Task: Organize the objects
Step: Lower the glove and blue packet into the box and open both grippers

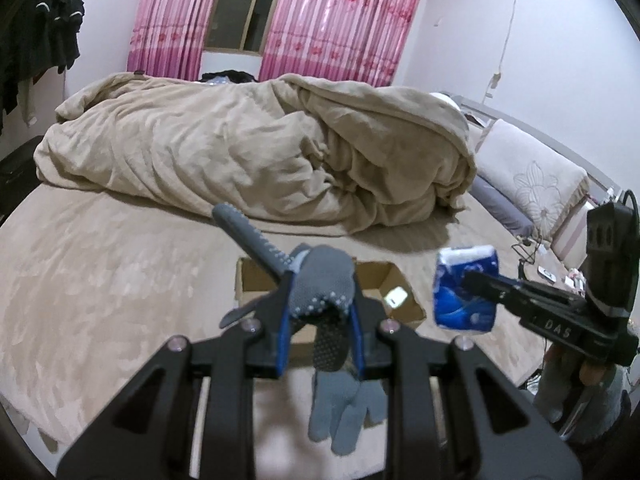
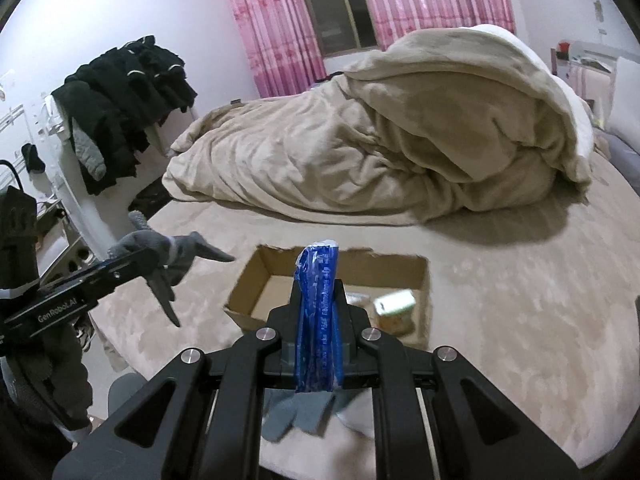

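Note:
My left gripper is shut on a grey dotted glove and holds it above the bed, in front of an open cardboard box. It also shows in the right wrist view at the left. My right gripper is shut on a blue tissue pack, held above the near edge of the box. The pack shows in the left wrist view at the right. Another grey glove lies on the bed below my grippers. The box holds a small green-and-white packet.
A rumpled beige duvet covers the far half of the bed. A pillow and cables lie at the right. Dark clothes hang at the left. Pink curtains hang behind.

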`<state>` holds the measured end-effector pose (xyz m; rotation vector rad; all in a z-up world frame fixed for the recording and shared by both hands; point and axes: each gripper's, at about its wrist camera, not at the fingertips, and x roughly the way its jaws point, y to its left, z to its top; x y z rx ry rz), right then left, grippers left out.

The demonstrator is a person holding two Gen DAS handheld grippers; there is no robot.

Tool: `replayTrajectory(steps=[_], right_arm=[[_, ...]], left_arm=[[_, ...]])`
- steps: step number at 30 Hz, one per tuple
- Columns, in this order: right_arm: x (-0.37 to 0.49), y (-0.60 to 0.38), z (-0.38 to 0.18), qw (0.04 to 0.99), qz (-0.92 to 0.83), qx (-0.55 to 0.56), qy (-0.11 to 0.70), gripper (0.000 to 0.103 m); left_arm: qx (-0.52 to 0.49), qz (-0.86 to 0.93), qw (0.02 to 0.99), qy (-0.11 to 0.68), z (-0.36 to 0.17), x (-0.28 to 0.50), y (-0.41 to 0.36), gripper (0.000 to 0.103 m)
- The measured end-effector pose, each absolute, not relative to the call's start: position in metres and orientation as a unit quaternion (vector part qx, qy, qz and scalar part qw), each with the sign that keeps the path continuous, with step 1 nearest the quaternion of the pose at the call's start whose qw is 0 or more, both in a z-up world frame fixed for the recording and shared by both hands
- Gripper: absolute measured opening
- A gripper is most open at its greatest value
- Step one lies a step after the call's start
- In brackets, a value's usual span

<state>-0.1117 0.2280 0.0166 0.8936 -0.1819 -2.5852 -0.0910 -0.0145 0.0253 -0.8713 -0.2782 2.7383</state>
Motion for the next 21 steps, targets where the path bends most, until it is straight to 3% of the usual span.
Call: replayTrajectory(steps=[11,21], right_arm=[[-0.166,0.189,-0.02,0.23,-0.905,0.35,-0.072,0.012],[-0.224,0.157,-0.087,0.243,-0.872,0.412,-0.101,0.012]], left_arm=[[-0.347,0.923,0.131,-0.101,-0.024,-0.151,-0.011,0.024],[-0.393,0.904,0.124,-0.112,-0.094,-0.199,-0.014,0.025]])
